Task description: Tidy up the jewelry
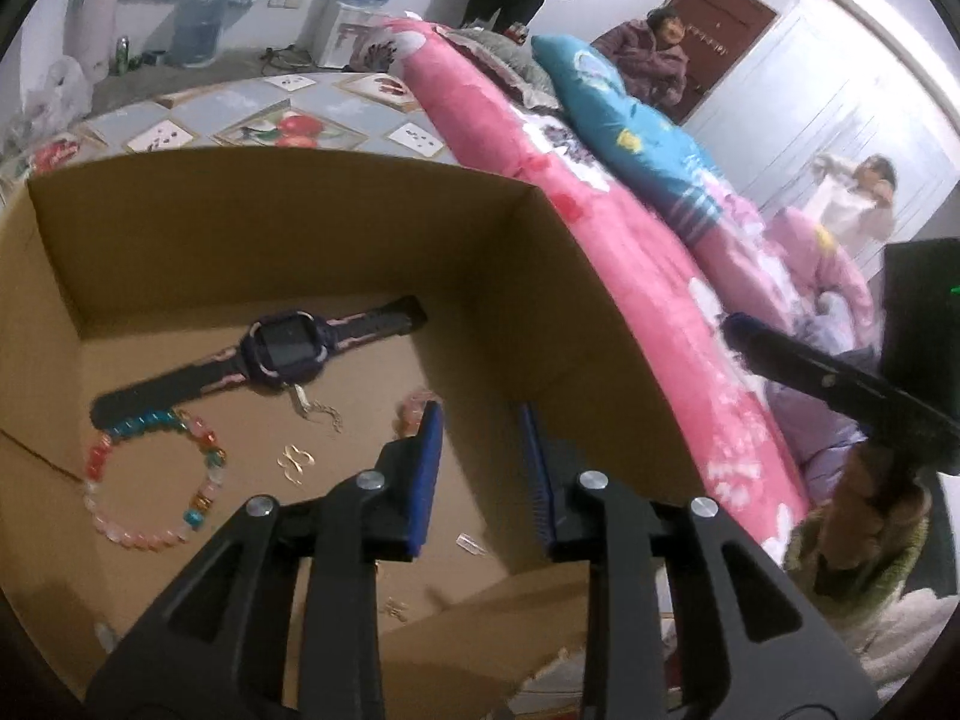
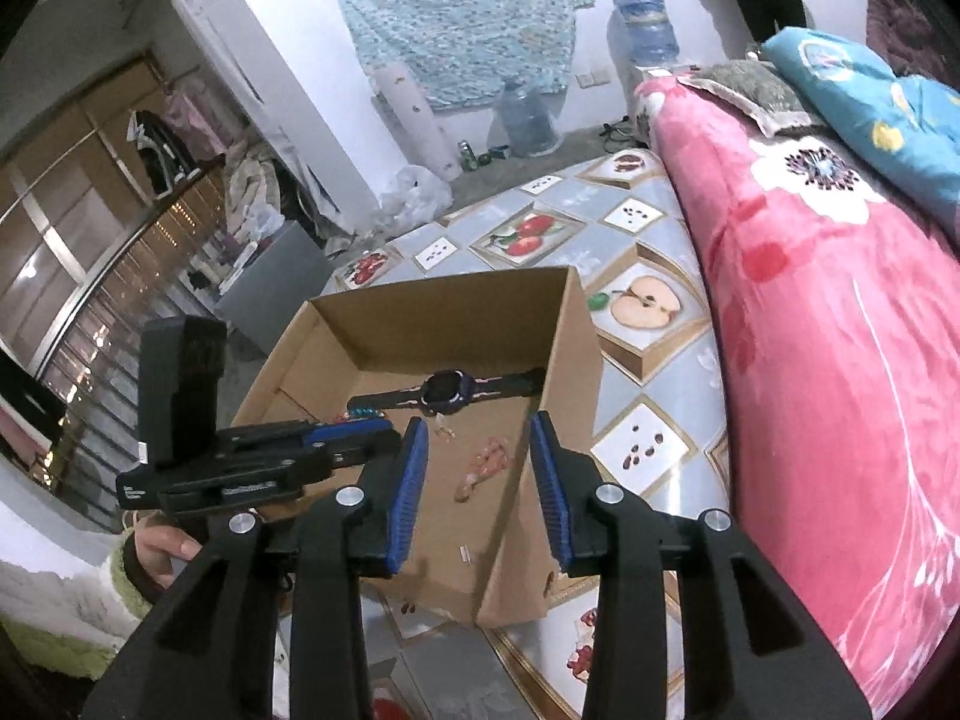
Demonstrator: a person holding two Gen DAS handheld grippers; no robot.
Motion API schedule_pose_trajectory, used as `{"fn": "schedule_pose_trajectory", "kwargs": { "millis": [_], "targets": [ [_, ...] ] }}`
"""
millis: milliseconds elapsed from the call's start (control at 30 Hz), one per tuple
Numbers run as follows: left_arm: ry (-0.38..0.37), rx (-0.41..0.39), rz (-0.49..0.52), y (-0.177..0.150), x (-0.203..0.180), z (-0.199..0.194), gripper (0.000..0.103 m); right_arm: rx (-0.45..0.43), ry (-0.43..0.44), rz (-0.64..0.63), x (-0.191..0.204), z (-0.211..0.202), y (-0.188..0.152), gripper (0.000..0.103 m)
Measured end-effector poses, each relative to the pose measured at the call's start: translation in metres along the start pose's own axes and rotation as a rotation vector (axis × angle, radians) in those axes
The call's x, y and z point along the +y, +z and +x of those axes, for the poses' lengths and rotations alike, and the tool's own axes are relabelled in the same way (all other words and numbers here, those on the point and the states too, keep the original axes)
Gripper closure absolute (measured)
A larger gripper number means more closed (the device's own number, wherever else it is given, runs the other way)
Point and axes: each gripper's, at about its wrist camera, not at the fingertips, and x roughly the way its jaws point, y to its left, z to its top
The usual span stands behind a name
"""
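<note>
Left tongs (image 1: 480,420) released, empty, poised over the near right part of an open cardboard box (image 1: 300,228). Right tongs (image 2: 480,438) likewise spread wide, grasping nothing, just above the box's near right wall. Inside the box: a dark purple watch (image 1: 282,348) lying flat toward the far side, a colourful bead bracelet (image 1: 150,480) at the near left touching the strap end, a small gold piece (image 1: 295,459) between bracelet and left tongs, a pink bead bracelet (image 2: 483,468) nearer the right wall. Box resting on a fruit-patterned bed sheet (image 2: 648,300), pink quilt (image 2: 840,360) heaped to the right
</note>
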Motion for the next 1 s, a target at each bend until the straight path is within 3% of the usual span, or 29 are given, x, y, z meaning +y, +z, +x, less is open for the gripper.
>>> {"fn": "schedule_pose_trajectory", "kwargs": {
  "millis": [167,267,333,500,600,667,833,1000],
  "targets": [
    [0.022,-0.078,-0.035,-0.010,0.011,-0.033,0.077,0.007,0.010,0.040,-0.007,0.000,-0.010,0.068],
    [0.072,-0.151,-0.028,-0.020,0.016,-0.064,0.065,0.005,0.017,0.054,-0.005,-0.001,-0.015,0.067],
    [0.124,-0.208,-0.025,-0.028,0.020,-0.089,0.052,0.010,0.017,0.063,-0.003,0.000,-0.019,0.063],
    [0.280,-0.328,-0.047,-0.041,0.037,-0.142,0.034,0.022,0.006,0.093,0.000,0.004,-0.028,0.059],
    [0.401,-0.355,-0.091,-0.049,0.056,-0.157,0.024,0.034,-0.031,0.118,0.000,0.010,-0.032,0.059],
    [0.455,-0.330,-0.150,-0.052,0.075,-0.157,0.023,0.043,-0.043,0.143,-0.001,0.015,-0.035,0.056],
    [0.409,-0.232,-0.305,-0.061,0.114,-0.137,0.022,0.083,-0.072,0.209,-0.006,0.030,-0.046,0.052],
    [0.284,-0.179,-0.371,-0.067,0.120,-0.115,0.022,0.145,-0.040,0.247,-0.005,0.047,-0.054,0.050]
  ]
}}
